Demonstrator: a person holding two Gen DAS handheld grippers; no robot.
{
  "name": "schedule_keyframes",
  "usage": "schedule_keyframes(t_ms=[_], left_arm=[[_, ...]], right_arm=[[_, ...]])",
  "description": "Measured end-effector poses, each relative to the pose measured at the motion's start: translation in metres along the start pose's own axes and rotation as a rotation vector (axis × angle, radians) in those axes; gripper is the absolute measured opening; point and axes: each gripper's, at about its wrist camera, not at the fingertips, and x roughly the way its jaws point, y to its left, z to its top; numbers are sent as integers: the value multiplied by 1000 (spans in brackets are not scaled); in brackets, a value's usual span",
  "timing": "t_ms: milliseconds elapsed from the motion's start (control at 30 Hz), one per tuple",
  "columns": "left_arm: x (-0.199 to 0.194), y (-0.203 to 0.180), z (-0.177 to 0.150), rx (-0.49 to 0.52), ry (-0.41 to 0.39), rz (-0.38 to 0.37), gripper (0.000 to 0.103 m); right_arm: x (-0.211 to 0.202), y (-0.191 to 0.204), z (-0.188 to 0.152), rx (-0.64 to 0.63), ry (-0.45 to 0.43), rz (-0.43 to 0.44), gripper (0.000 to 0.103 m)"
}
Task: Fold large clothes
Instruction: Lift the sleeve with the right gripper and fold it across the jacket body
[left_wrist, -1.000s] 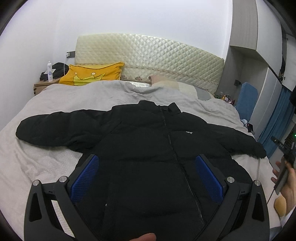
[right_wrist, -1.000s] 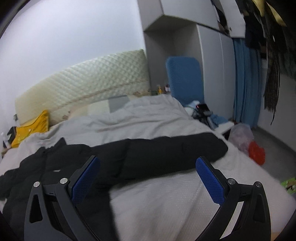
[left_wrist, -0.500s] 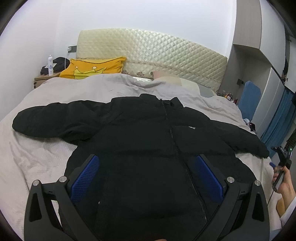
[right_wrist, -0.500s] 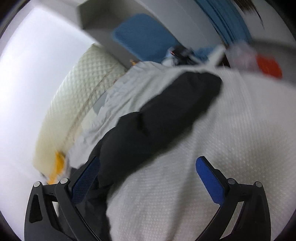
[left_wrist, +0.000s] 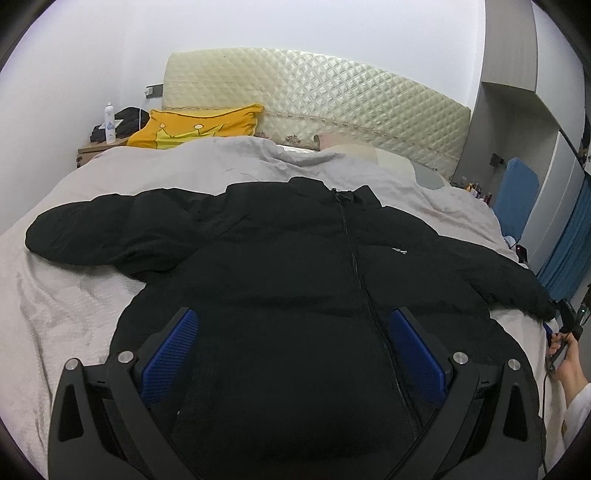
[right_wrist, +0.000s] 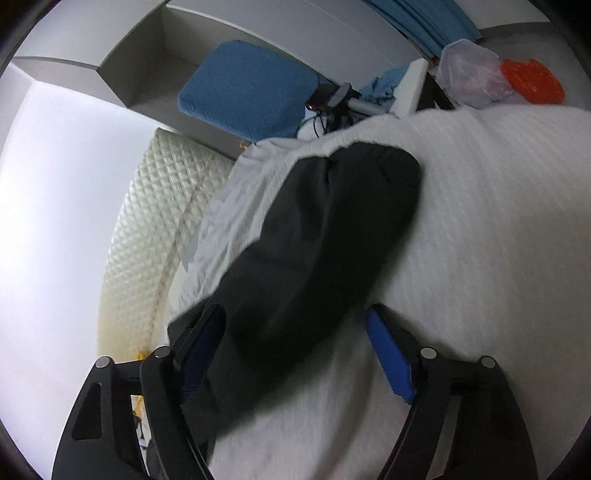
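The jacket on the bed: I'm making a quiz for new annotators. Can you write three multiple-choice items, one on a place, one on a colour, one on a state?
1. Where does the yellow pillow lie?
A. at the head of the bed, against the headboard
B. on the jacket
C. on the floor

2. What colour is the jacket?
A. red
B. black
C. white

3. How is the jacket's front zip?
A. open to the hem
B. torn out
C. closed up to the collar

Answers:
1 A, the pillow rests by the headboard, behind the grey blanket.
2 B, the jacket is black all over in both views.
3 C, the zip line runs unbroken up the front, both halves joined.
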Motion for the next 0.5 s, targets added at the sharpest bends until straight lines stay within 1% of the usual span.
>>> schedule_keyframes(t_ms=[67, 133, 167, 200, 233, 300, 367, 400, 433, 500], left_arm=[[2, 1, 2, -22, 8, 24, 103], [1, 1, 5, -12, -8, 31, 103], [1, 1, 7, -3, -12, 51, 103], [2, 1, 9, 1, -12, 58, 103], [4, 2, 10, 8, -11, 62, 103], [6, 2, 10, 28, -7, 74, 103], [8, 2, 10, 54, -7, 86, 103], [9, 3, 10, 60, -9, 89, 103], [10, 3, 10, 66, -12, 90, 103], [13, 4, 9, 75, 2, 92, 103]], right_arm=[[17, 0, 8, -11, 23, 44, 69], [28, 3, 11, -33, 36, 67, 64], [32, 3, 12, -40, 41, 74, 58], [37, 3, 14, -37, 40, 74, 50], [38, 1, 15, -28, 33, 77, 45], [38, 0, 19, -13, 22, 82, 25], [36, 7, 22, -47, 9, 60, 14], [34, 12, 23, -76, -2, 42, 11], [30, 20, 23, -108, -21, 22, 9], [21, 34, 26, -131, -55, 20, 6]])
